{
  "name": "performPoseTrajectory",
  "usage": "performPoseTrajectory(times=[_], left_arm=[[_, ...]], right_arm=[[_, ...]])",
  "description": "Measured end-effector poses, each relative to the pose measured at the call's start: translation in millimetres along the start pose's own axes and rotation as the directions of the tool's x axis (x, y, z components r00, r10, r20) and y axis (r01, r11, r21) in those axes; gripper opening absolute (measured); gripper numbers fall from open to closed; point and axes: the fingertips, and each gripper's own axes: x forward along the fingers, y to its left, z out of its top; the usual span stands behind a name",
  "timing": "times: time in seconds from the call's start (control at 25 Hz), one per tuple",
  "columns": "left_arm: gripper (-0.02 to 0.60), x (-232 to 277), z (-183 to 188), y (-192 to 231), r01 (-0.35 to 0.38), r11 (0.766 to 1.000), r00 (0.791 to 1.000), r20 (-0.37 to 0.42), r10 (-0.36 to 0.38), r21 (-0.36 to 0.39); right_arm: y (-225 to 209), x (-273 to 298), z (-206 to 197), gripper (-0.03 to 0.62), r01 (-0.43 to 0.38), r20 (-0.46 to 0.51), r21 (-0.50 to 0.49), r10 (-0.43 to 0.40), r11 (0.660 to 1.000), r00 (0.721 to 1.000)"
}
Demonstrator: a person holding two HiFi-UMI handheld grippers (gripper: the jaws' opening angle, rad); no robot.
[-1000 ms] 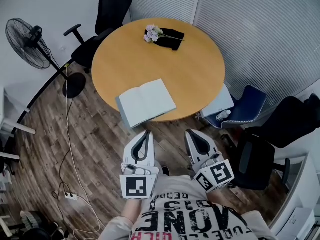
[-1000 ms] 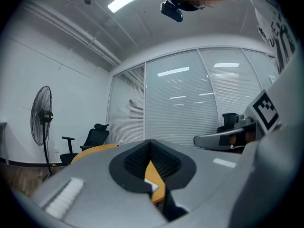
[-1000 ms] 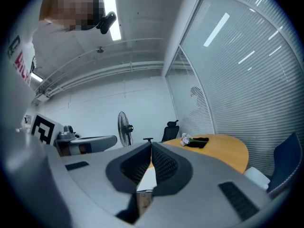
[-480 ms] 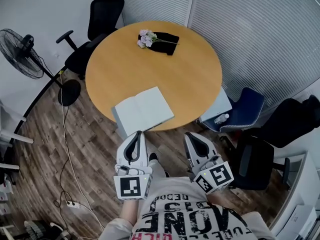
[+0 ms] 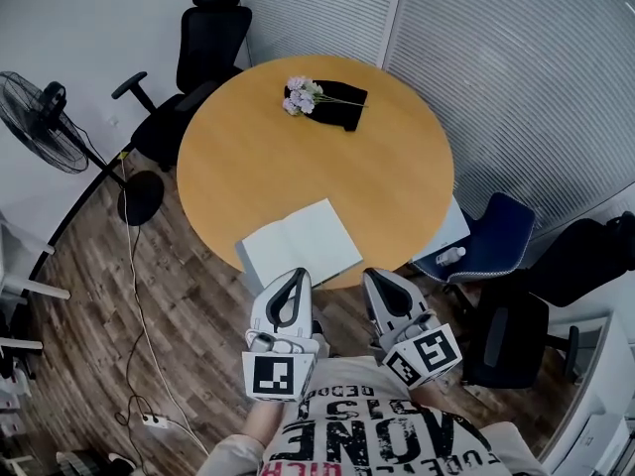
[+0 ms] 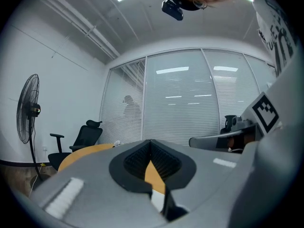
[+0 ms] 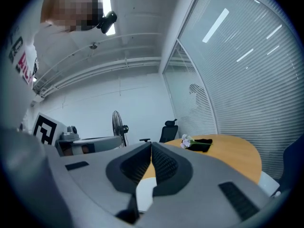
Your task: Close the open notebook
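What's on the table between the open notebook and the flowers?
Nothing. In the head view, the round table shows only bare orange top between the open notebook at its near edge and the flowers at the far side.

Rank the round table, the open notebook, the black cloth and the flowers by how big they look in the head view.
1. round table, by far the largest
2. open notebook
3. black cloth
4. flowers, smallest

The notebook lies nearer the camera than the cloth, which may enlarge it a little.
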Motion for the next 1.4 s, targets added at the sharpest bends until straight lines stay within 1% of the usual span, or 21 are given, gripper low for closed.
performPoseTrajectory(times=[0.16,0.4,0.56,0.68,0.8,0.92,1.0,1.12,1.32,1.4], left_arm=[[0.012,15.5,8.7,17.4,0.029,1.000,0.999,0.028,-0.029,0.001],[0.012,28.0,8.7,40.9,0.050,0.998,0.999,0.011,-0.050,-0.029],[0.012,29.1,9.6,53.3,0.038,0.999,0.999,0.029,-0.038,0.004],[0.012,28.0,8.0,58.1,0.035,0.999,0.999,0.026,-0.034,-0.015],[0.012,27.2,4.7,66.1,0.027,1.000,0.999,0.032,-0.027,-0.012],[0.012,27.4,3.9,72.5,0.009,1.000,1.000,0.018,-0.008,-0.023],[0.012,27.1,4.5,77.8,-0.014,1.000,1.000,0.025,0.015,-0.011],[0.012,26.3,2.4,82.9,-0.048,0.999,0.999,0.013,0.048,-0.007],[0.012,26.3,-1.3,90.6,-0.107,0.994,0.994,-0.017,0.107,-0.014],[0.012,29.8,1.1,93.9,-0.133,0.991,0.991,0.001,0.133,-0.017]], right_arm=[[0.6,22.7,2.6,0.012,0.008,0.008,-0.010,-0.008,1.000,1.000],[2.3,47.3,4.8,0.012,0.026,0.030,-0.013,-0.026,1.000,0.999],[3.1,54.5,6.8,0.012,0.035,0.035,-0.010,-0.035,0.999,0.999],[4.1,59.0,2.4,0.012,0.043,0.025,0.006,-0.043,0.999,0.999],[4.7,65.2,1.0,0.012,0.047,0.017,0.008,-0.047,0.999,0.999],[3.0,69.4,1.3,0.012,0.046,0.016,0.008,-0.046,0.999,0.999],[1.9,71.9,1.0,0.012,0.037,0.013,0.008,-0.038,0.999,0.999],[-1.0,76.7,0.6,0.012,0.018,0.005,0.009,-0.018,1.000,1.000],[-3.9,90.5,5.4,0.012,-0.041,0.002,0.002,0.041,0.999,0.999],[-6.1,96.4,7.4,0.012,-0.068,-0.001,0.000,0.068,0.998,0.998]])
